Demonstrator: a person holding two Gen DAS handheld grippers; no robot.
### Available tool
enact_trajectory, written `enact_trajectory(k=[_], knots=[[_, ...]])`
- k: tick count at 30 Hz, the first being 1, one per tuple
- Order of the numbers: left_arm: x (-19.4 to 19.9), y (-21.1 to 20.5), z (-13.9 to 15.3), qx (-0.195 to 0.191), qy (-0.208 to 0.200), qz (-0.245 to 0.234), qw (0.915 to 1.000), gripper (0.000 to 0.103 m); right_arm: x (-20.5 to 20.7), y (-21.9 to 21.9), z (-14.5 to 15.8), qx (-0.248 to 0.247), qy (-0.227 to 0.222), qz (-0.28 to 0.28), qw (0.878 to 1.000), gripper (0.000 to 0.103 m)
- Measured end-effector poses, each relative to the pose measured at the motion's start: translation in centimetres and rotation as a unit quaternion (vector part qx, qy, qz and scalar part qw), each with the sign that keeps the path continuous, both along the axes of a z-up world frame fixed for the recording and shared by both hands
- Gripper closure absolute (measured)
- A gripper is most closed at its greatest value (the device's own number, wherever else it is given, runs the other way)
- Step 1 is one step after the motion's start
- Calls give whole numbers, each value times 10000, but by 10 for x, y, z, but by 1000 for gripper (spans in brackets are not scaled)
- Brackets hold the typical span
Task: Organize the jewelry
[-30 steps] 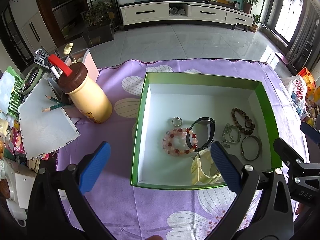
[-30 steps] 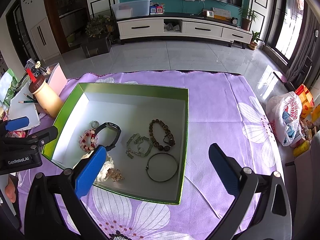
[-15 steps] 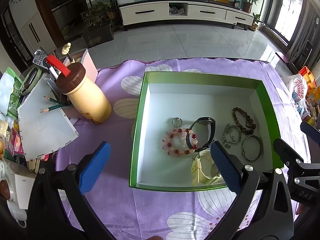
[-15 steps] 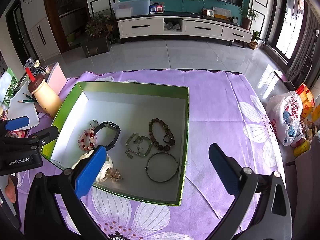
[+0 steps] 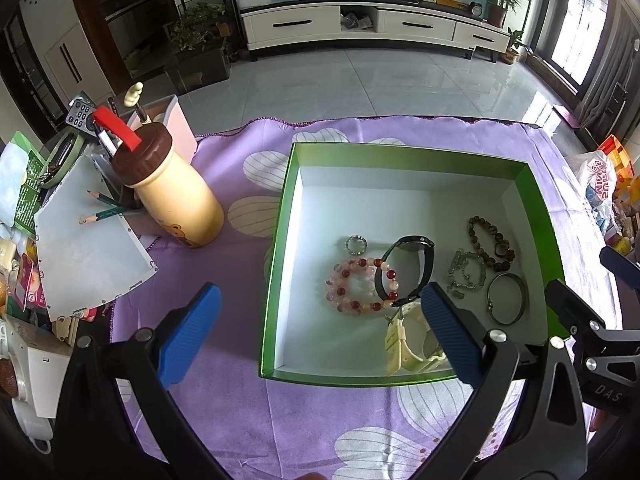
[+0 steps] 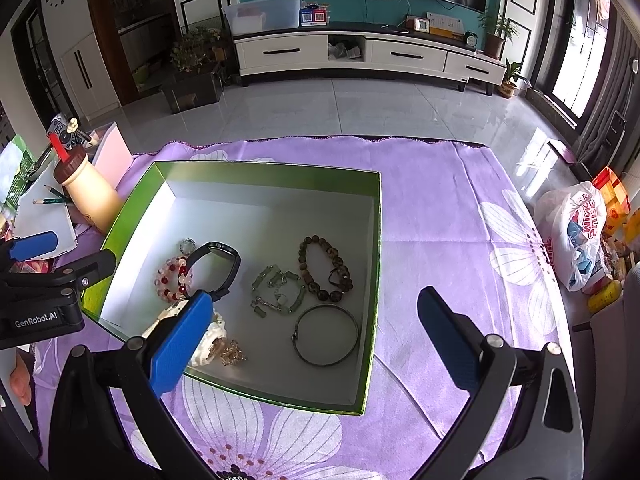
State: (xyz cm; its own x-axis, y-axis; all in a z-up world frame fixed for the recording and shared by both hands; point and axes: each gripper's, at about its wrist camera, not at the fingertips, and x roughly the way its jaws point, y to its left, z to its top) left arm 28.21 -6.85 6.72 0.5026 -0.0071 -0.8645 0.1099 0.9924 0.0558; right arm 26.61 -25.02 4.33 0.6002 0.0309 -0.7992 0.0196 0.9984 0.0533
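A green box with a white floor sits on the purple cloth. In it lie a pink-red bead bracelet, a black watch, a small ring, a brown bead bracelet, a green jade chain, a metal bangle and a cream watch. My left gripper is open and empty over the box's near-left corner. My right gripper is open and empty over the near-right part.
A cream bottle with a brown cap stands left of the box, beside a pen holder, pencils and a white sheet. A plastic bag lies off the table's right edge. The flowered cloth covers the table.
Both grippers have drifted slightly; the box sits a little lower in the right wrist view. Both stay open and nothing in the box has moved.
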Motion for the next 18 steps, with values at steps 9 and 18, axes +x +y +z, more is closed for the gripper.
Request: enact_trajectory(k=[9, 18], knots=[[-1, -1, 1, 32, -10, -1, 10000, 2, 0, 0, 0, -1, 4, -5, 10000, 1], [-1, -1, 1, 43, -8, 5, 10000, 2, 0, 1, 1, -2, -4, -4, 10000, 1]])
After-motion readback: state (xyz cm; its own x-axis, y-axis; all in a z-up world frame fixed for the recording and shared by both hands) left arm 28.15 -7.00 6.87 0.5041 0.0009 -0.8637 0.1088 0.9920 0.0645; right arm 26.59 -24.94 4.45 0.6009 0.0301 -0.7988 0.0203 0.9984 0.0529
